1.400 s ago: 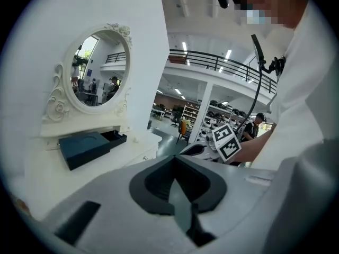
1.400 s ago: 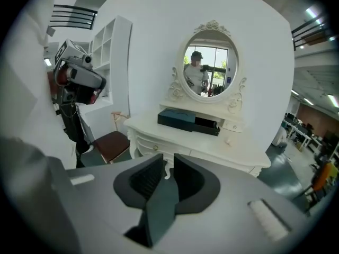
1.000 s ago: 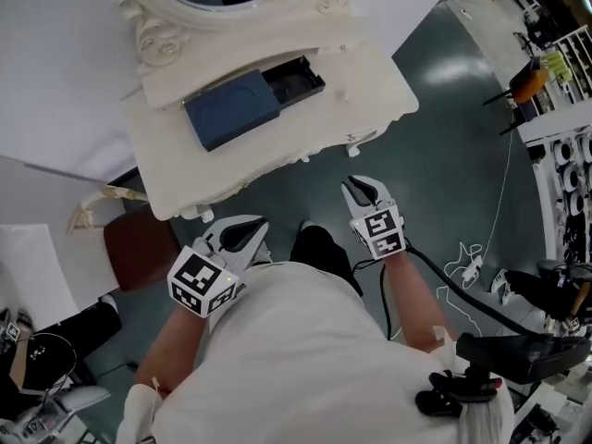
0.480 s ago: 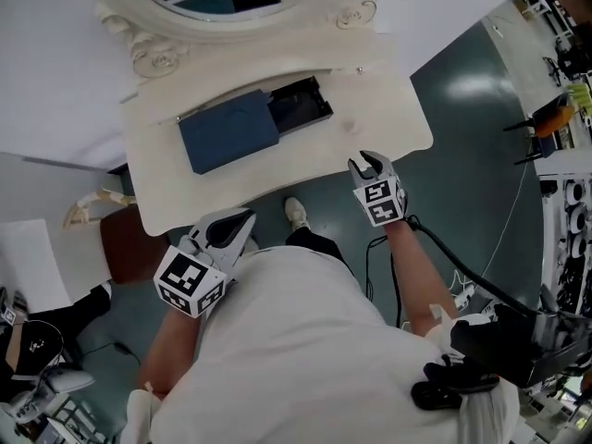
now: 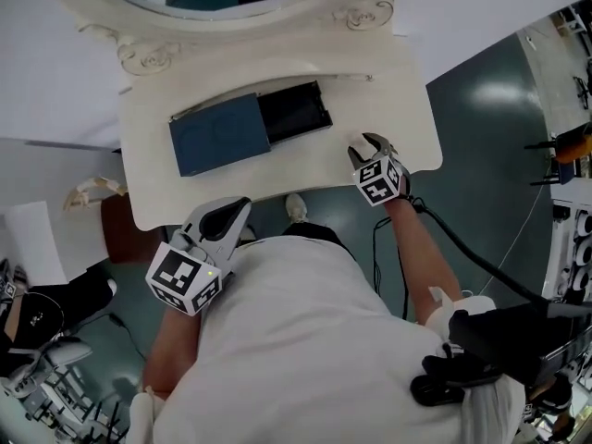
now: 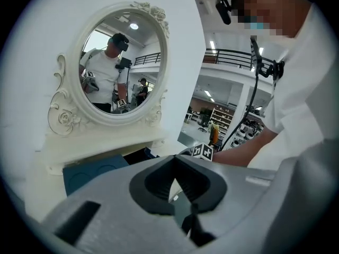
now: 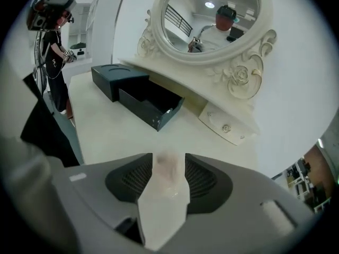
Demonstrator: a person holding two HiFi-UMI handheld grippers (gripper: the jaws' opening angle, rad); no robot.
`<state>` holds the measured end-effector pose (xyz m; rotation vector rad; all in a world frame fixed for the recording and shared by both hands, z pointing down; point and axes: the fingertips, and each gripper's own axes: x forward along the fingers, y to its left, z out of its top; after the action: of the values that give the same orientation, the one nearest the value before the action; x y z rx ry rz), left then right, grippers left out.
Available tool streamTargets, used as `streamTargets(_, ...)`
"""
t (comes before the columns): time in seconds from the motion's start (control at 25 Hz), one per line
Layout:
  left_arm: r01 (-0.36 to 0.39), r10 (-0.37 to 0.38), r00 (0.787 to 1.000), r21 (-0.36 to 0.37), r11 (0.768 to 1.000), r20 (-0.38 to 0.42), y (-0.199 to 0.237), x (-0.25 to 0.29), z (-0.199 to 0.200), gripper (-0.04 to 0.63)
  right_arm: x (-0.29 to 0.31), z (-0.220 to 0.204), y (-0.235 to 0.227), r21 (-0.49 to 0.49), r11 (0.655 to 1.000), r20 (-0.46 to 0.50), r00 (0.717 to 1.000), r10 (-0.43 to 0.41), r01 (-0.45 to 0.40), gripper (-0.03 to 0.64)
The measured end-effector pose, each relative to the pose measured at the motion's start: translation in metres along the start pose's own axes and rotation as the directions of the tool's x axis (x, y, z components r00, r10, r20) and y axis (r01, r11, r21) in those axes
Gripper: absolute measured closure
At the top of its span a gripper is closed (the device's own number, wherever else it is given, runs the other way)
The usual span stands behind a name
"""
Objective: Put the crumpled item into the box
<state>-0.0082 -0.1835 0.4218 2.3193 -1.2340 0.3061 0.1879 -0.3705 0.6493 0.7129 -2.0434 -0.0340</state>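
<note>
Crumpled item (image 7: 164,194) between R gripper (image 7: 169,157) jaws — just opened; L gripper (image 6: 175,159) jaws shut.

On the left gripper (image 6: 174,160) the grey jaws with dark ribbed pads sit tips together, nothing between them. Past them a dark blue rectangular box (image 6: 92,172) lies on the cream-white dressing table (image 6: 39,194), close to its back edge, right under the oval mirror (image 6: 122,62) in an ornate cream frame. Person's white sleeve (image 6: 296,105) fills the right side; mirror reflects a person in a white shirt.
</note>
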Motion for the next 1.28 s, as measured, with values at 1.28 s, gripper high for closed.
streamTargets(1.28, -0.176, 0.180, 0.983, -0.074, 0.982, 0.041, 0.021, 0.003, 0.013, 0.594, 0.030, 0.140, 0.025, -0.227, 0.948, 0.128, 0.958, 0.257, -0.224, 0.486)
